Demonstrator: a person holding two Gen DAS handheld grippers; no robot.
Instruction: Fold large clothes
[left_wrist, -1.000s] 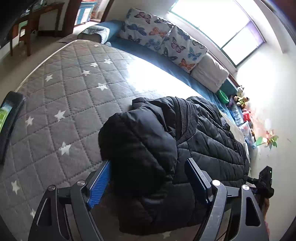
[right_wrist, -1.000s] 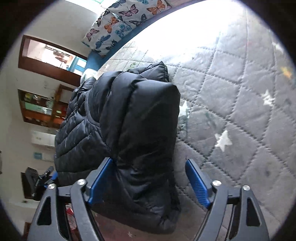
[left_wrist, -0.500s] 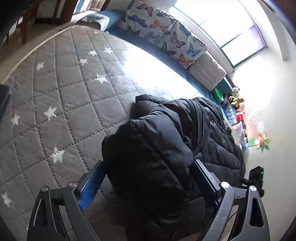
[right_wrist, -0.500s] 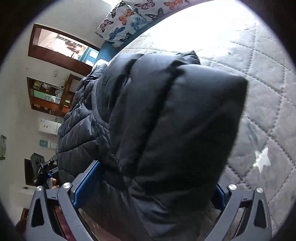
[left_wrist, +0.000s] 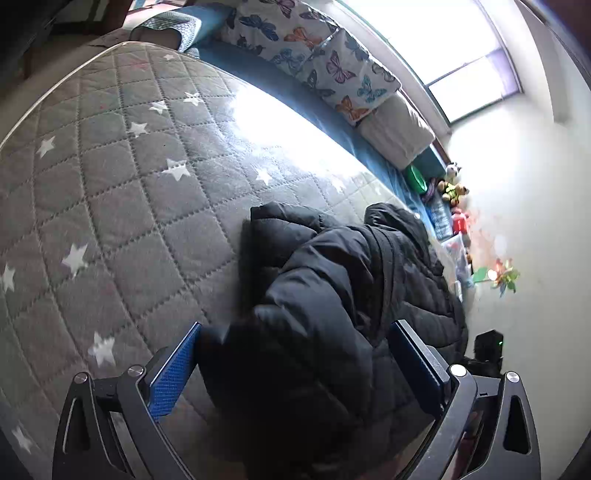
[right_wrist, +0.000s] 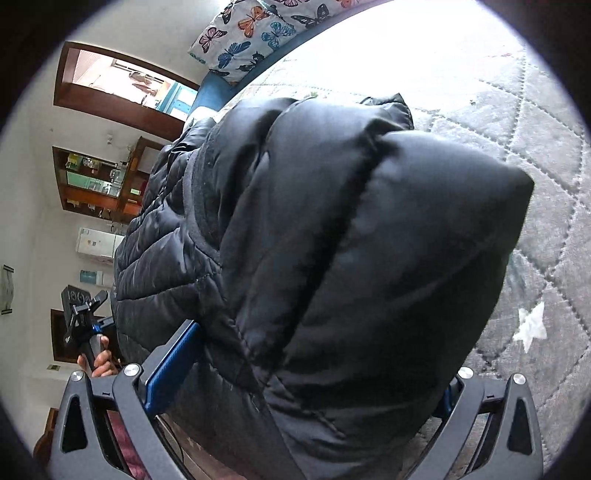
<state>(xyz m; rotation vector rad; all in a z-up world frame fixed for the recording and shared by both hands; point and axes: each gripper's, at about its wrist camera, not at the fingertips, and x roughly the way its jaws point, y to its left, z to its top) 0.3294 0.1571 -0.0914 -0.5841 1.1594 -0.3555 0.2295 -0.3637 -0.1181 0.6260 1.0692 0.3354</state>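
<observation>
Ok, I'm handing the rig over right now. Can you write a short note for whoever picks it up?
Left gripper: jaws opening, now wide, with a puffy fold of the black jacket between them; the pads do not seem to press on it.
Right gripper: wide open around the other end of the same bundle; the far pad is mostly hidden by fabric.
Jacket: lying bunched in a thick fold on the grey star-patterned quilt, near the bed's edge.
Done: the jacket is folded over on itself at least once.
Left: probably regrip, flatten and square the bundle; it looks lumpy, not neat yet.

Jacket (left_wrist: 332, 314) on mattress (left_wrist: 110, 184), before pillows (left_wrist: 314, 59)
</observation>
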